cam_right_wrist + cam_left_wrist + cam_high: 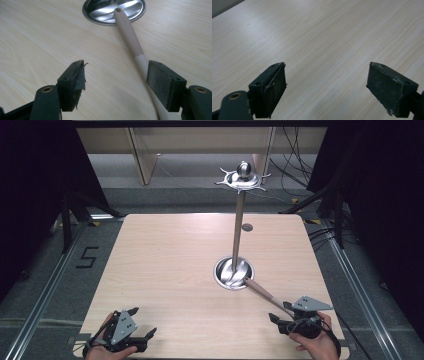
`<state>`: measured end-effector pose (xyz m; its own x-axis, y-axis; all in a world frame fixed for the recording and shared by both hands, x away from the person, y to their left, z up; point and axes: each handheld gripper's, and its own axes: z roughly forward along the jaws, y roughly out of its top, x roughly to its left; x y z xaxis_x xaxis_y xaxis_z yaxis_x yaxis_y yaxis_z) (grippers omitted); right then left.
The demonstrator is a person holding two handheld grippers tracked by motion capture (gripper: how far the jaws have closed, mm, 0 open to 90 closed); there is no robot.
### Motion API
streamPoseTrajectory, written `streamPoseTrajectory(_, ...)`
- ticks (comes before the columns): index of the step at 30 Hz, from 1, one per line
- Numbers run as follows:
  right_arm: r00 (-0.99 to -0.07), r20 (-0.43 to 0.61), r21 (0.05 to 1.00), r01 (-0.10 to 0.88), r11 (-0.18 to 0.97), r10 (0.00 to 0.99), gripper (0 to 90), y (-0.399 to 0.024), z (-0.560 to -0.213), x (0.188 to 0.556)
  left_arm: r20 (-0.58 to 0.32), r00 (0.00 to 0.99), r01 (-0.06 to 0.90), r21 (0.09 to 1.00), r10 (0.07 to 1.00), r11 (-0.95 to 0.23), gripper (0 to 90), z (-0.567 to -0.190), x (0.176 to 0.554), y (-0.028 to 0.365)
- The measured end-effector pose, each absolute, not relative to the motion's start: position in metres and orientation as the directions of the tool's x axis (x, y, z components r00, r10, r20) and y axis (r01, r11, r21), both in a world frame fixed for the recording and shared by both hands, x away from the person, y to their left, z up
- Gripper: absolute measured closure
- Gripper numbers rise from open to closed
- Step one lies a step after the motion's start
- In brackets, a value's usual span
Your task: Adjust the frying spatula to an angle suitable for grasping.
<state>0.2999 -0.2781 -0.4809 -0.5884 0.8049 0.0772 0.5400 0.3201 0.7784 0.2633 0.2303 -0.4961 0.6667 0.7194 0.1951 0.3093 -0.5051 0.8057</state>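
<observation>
A metal stand rises from a round steel base (224, 270) near the table's middle, its pole (237, 230) ending in a hooked crown with a ball (243, 174). A utensil with a beige handle (262, 291) lies slanted on the table, its holed end resting on the base's rim (98, 22). In the right gripper view the handle (130, 35) runs between the jaws, close against the right pad (160, 83). My right gripper (116, 77) (280, 314) is open around it. My left gripper (143, 321) (327, 85) is open over bare wood at the front left corner.
The light wooden table (165, 265) has a small dark round mark (247, 227) behind the stand. Black curtains flank both sides. Cables (295, 165) trail on the floor at the back right, and a "5" is marked (88, 257) on the floor at left.
</observation>
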Motion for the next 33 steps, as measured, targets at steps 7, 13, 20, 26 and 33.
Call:
streamPoseTrajectory(7,-0.589,0.086,0.781,0.541,0.313,0.803,32.3,-0.276,-0.479,0.314,0.185,0.648,0.328,0.807,0.739,-0.490,15.0,-0.498,0.262,0.229)
streamPoseTrajectory(13,-0.582,0.089,0.768,0.556,0.316,0.808,34.1,-0.272,-0.472,0.329,0.182,0.655,0.316,0.816,0.733,-0.484,15.0,-0.498,0.263,0.229)
streamPoseTrajectory(20,-0.567,0.087,0.708,0.613,0.349,0.819,37.1,-0.262,-0.467,0.349,0.181,0.648,0.327,0.812,0.740,-0.484,15.0,-0.498,0.262,0.229)
streamPoseTrajectory(26,-0.572,0.040,0.650,0.637,0.414,0.819,38.6,-0.251,-0.468,0.364,0.184,0.664,0.317,0.808,0.725,-0.496,15.0,-0.498,0.263,0.229)
streamPoseTrajectory(33,-0.573,0.047,0.606,0.668,0.433,0.819,40.6,-0.238,-0.474,0.381,0.178,0.662,0.326,0.807,0.728,-0.493,15.0,-0.498,0.262,0.228)
